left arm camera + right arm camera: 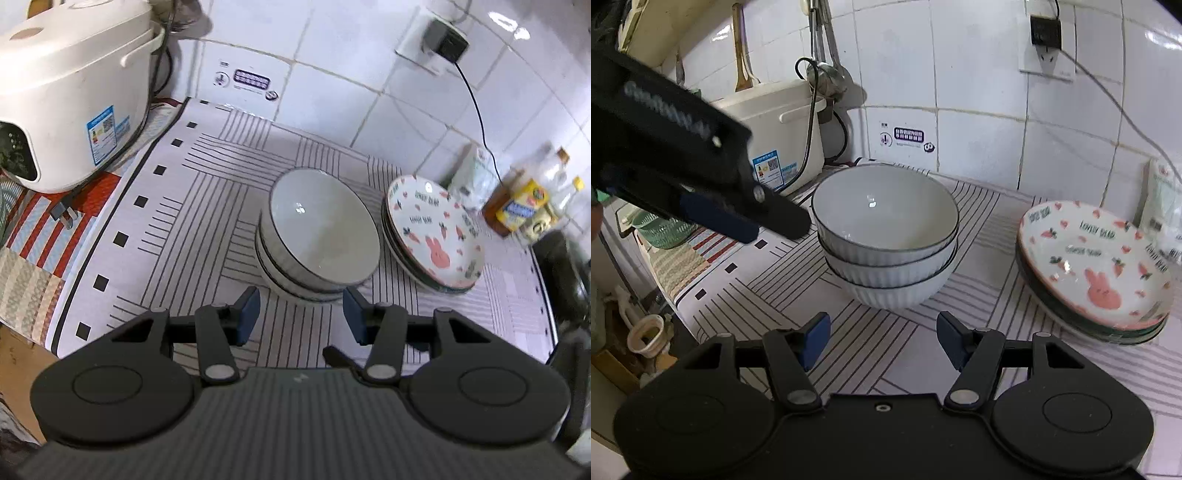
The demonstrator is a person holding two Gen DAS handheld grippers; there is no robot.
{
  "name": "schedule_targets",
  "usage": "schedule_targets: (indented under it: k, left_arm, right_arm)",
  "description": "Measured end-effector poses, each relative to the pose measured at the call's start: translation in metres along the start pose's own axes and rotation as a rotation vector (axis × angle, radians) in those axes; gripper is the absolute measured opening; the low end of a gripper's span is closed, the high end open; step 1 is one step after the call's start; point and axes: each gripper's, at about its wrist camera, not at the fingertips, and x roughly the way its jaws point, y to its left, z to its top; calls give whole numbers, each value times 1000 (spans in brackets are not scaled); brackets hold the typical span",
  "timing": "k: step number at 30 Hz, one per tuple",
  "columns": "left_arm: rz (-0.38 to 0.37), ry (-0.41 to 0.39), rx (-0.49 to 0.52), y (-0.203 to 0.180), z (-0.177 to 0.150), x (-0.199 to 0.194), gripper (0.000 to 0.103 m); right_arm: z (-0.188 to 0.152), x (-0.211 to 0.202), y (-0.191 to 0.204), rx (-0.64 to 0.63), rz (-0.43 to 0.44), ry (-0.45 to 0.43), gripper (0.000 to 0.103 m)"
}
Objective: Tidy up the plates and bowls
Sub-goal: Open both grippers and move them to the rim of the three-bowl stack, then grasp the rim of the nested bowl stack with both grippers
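Just ahead of the right gripper (882, 338), three bowls (884, 218) sit nested on the surface (979, 266), the stacked plates (1093, 266) to its right. Both it and the left gripper (301, 314) stand partly open, empty. Sorting looks essentially finished.

3 nested bowls (886, 236) beside stacked plates (1097, 273).

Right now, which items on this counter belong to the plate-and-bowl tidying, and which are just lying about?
Belongs to the job:
- stack of white ribbed bowls
- stack of rabbit-print plates

Just lying about:
- white rice cooker
- oil bottles
- wall charger
- green basket
- hanging ladle
- striped mat
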Motion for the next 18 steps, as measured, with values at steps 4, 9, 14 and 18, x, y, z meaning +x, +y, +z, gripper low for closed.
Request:
schedule_targets:
  k: [4,9,14,18]
  left_arm:
    - [-10,-36,-37,9,7,2,49]
    - [-33,-31,-71,19,20,18,50]
    - [-62,15,-124,28,29,47,57]
    - [-72,58,-142,32,33,69,57]
  right_arm:
    - [-7,12,2,-15,0,-15,69]
    - [-11,32,1,-62,-3,-7,70]
    - [-11,54,-8,-39,-18,12,75]
    - [-9,67,-9,-49,-17,7,89]
